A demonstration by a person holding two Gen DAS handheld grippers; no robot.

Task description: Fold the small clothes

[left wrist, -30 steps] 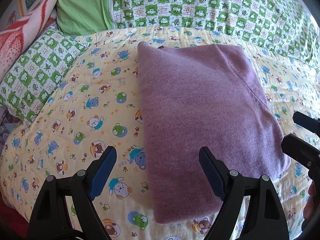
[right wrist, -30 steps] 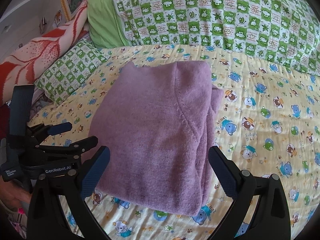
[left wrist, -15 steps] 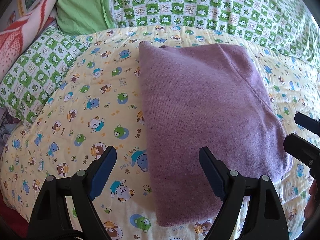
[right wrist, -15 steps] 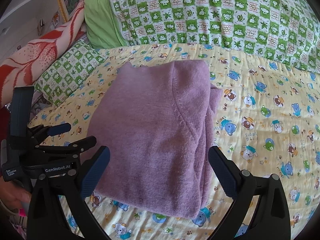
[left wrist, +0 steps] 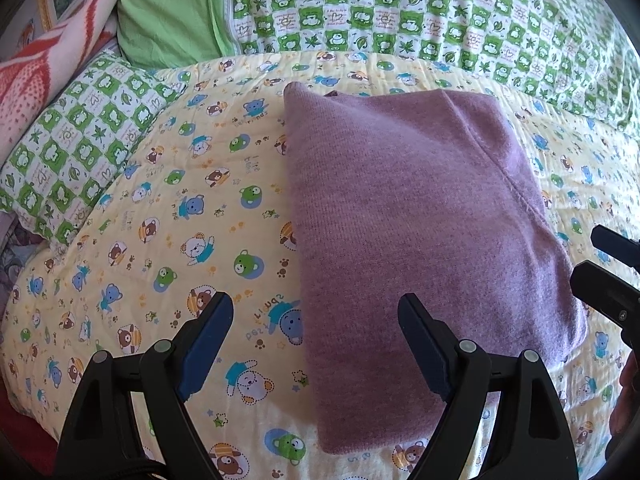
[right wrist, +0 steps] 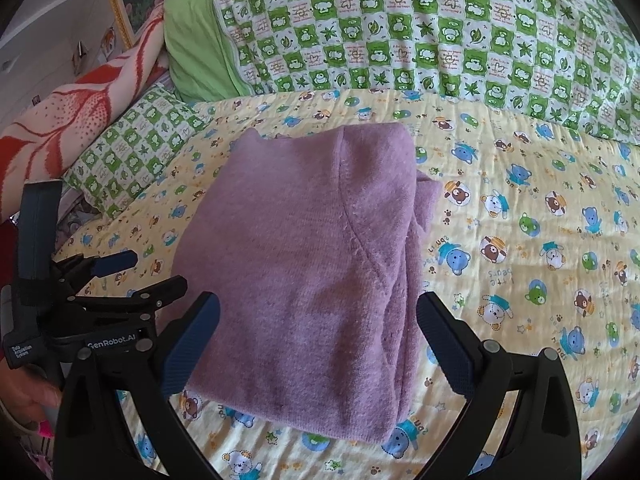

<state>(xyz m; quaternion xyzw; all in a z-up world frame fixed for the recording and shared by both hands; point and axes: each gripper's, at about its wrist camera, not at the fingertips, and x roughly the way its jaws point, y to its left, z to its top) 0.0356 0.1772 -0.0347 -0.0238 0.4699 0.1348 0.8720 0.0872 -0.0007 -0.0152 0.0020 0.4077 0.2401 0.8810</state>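
I have the purple knit garment [left wrist: 420,220] lying folded into a thick rectangle on the yellow bear-print quilt [left wrist: 168,208], filling the middle and right of the left wrist frame and the centre of the right wrist frame [right wrist: 312,264]. My left gripper [left wrist: 316,344] hangs above the quilt at the bottom of its frame, fingers spread wide with nothing between them, straddling the garment's left edge. My right gripper [right wrist: 320,340] is likewise spread and holding nothing, low in its frame over the garment's near edge; I can't quite tell whether either one touches the fabric. In the right wrist view the left gripper [right wrist: 116,280] shows at the left edge, just beside the garment. On the garment's right side in that view the stacked layers show, one peeking out past the top layer. A green checked blanket [right wrist: 440,40] runs across the top of the frame, a matching pillow [left wrist: 76,152] sits at the left, and a red-and-white blanket [right wrist: 72,120] lies at upper left
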